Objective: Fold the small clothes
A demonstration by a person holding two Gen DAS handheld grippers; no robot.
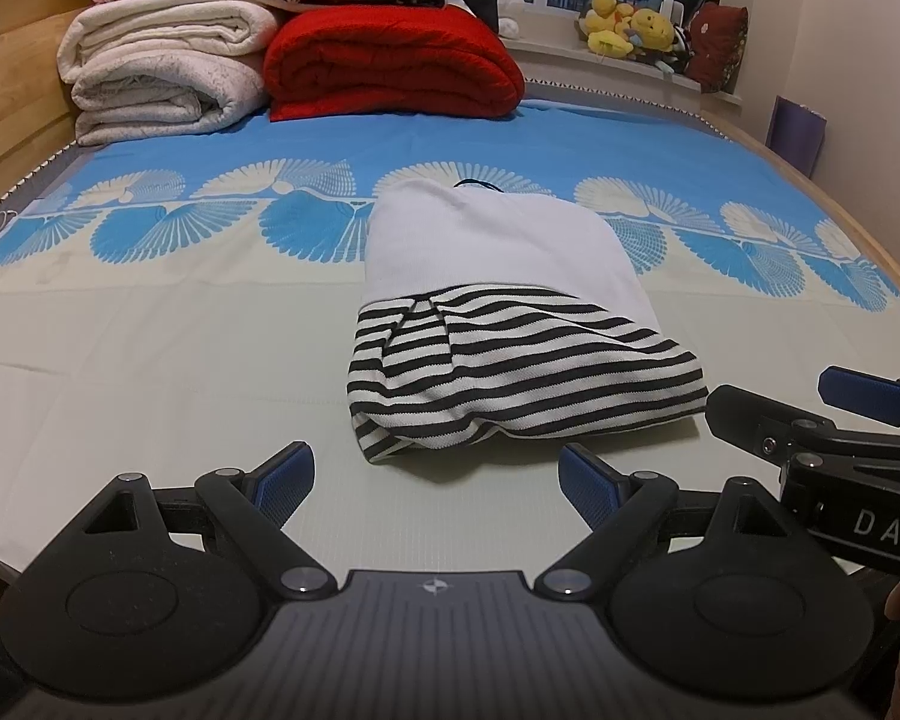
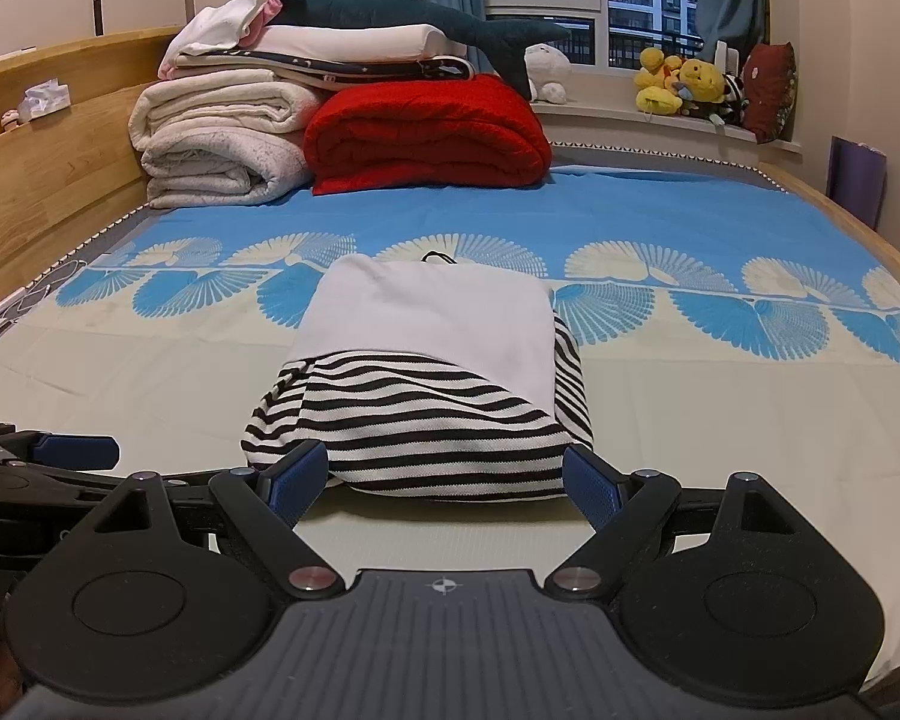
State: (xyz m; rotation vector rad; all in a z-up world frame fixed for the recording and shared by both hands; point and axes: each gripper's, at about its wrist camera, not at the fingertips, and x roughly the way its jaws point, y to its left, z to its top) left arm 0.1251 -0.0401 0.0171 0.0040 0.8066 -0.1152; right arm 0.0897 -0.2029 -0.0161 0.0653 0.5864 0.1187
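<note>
Nearest us, our left gripper (image 1: 437, 483) hangs spread wide and empty over the bed (image 1: 150, 360). Our right gripper (image 2: 444, 483), lettered "DAS", is likewise released. The folded striped garment (image 2: 426, 414) lies on the bed just beyond both, before a red blanket (image 2: 426, 132).

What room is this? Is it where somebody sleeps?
Most likely a bedroom. There is a big bed with a blue patterned sheet, folded blankets stacked by the wooden headboard, and stuffed toys on the windowsill. A small striped garment lies on the bed.
</note>
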